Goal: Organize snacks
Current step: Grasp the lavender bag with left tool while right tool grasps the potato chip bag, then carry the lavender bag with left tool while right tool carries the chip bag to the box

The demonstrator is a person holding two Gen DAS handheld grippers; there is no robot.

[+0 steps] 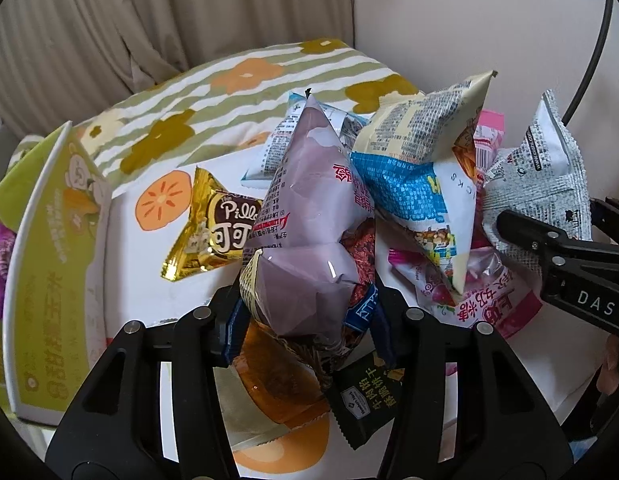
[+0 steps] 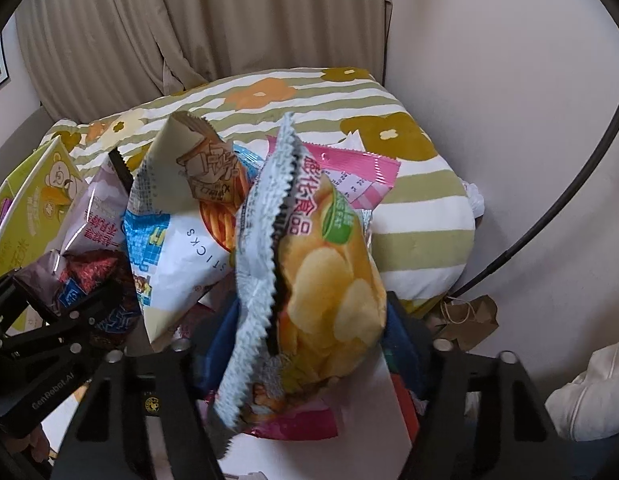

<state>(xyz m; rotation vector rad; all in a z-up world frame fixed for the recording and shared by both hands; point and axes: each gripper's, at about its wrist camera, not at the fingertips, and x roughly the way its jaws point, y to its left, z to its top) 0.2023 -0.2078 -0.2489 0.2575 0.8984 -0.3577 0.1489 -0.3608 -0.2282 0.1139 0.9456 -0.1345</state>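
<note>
Two gripped bags (image 1: 305,216), (image 2: 329,280) upright, lengthwise vertical

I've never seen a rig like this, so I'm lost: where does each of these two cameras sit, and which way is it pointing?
Left wrist view: rides the left hand-held gripper, looking along its fingers at the purple snack bag it clamps; the right hand-held gripper shows at right.
Right wrist view: rides the right hand-held gripper, facing the potato chip bag it clamps; the left hand-held gripper shows at left.
Shared: the snack pile, floral bedding and green box.
</note>
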